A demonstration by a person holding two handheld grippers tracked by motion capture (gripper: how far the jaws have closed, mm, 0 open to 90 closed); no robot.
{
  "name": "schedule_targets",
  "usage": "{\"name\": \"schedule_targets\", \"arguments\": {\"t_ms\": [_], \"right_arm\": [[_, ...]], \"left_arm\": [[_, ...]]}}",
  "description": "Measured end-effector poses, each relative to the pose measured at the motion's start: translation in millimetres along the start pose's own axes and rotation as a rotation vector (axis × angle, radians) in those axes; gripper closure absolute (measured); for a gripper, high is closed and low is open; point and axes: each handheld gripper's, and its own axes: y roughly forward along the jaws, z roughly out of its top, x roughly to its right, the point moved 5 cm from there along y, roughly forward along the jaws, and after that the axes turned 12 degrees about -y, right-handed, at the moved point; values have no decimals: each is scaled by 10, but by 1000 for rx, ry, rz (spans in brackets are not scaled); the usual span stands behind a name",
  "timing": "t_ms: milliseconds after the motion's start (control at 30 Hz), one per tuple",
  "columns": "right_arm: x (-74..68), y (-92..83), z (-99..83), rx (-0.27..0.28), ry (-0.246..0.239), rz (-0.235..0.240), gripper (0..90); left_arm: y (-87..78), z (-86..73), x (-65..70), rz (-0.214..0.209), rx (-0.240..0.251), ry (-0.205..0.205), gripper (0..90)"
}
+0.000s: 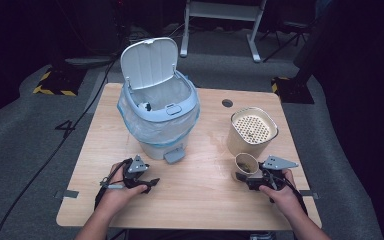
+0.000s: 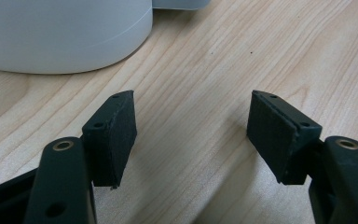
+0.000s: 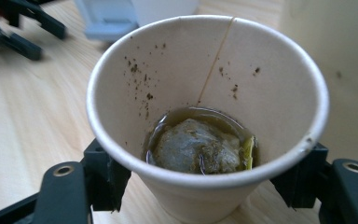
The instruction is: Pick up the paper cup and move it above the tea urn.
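A paper cup (image 1: pixel 245 165) stands at the table's right front, just in front of a beige canister (image 1: pixel 252 131) with a perforated insert. In the right gripper view the cup (image 3: pixel 205 70) holds a wet tea bag (image 3: pixel 196 149) in a little brownish liquid, with specks on its inner wall. My right gripper (image 3: pixel 205 170) has a black pad against each side of the cup's lower wall, and in the high view it (image 1: pixel 243 177) reaches the cup from the near side. My left gripper (image 2: pixel 193 123) stands open over bare wood at the front left (image 1: pixel 149 184).
A pale blue pedal bin (image 1: pixel 157 115) with a plastic liner stands mid-table, lid up, some waste inside. Its pedal (image 1: pixel 174 156) faces the front edge. The bin's base (image 2: pixel 60 32) lies just beyond the left jaws. The wooden table (image 1: pixel 195 200) has a cable hole (image 1: pixel 227 103).
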Motion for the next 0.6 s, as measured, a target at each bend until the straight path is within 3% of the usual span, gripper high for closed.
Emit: {"name": "schedule_targets", "arguments": {"t_ms": [267,600], "right_arm": [[-23,-153,228,24,-45,-2,314],[44,-352,489,-15,-82,17,316]], "left_arm": [[0,0,-1,0,0,2,332],[2,4,-9,-4,-1,1,332]]}}
